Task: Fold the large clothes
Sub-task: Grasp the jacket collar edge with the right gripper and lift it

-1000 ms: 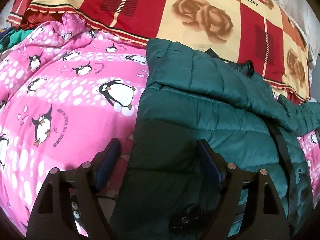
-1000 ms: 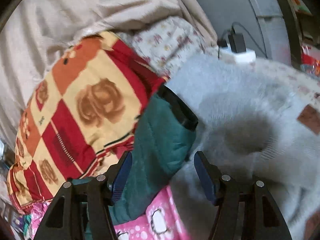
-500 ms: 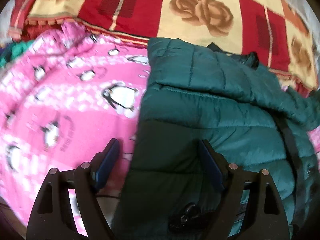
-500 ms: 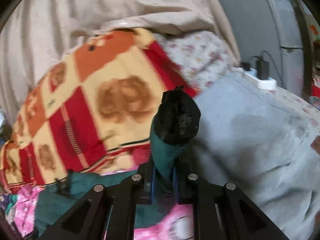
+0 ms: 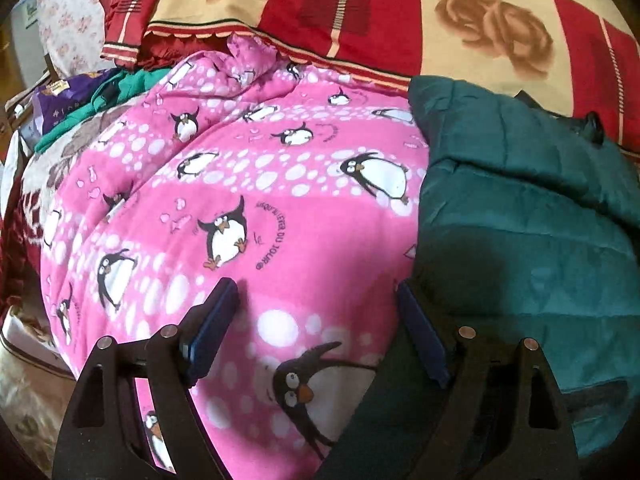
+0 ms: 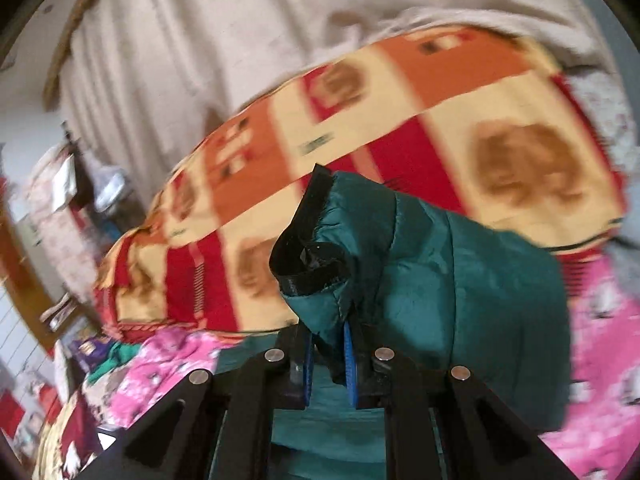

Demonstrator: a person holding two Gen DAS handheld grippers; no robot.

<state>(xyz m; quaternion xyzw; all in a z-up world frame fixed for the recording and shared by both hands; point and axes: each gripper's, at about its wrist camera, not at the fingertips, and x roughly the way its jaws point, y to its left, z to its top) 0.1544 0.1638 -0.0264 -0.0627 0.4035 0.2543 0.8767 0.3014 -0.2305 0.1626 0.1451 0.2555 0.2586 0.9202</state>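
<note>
A dark green quilted jacket point(image 5: 528, 208) lies on a pink penguin blanket point(image 5: 248, 200), filling the right side of the left wrist view. My left gripper point(image 5: 316, 312) hangs open over the blanket, its right finger at the jacket's left edge and nothing between the pads. In the right wrist view my right gripper point(image 6: 328, 356) is shut on the jacket's sleeve point(image 6: 400, 264). The sleeve rises from the pads, and its black cuff point(image 6: 308, 248) stands up above them. The view is blurred by motion.
A red, cream and orange rose-patterned quilt point(image 5: 460, 20) is piled behind the jacket. Green and purple clothes point(image 5: 100, 96) lie at the blanket's far left. A beige curtain point(image 6: 240, 40) hangs behind the bed.
My right gripper closed on the sleeve near its cuff and swung it leftward, away from the grey blanket. The left gripper's view shifted left, from over the jacket to over the pink blanket.
</note>
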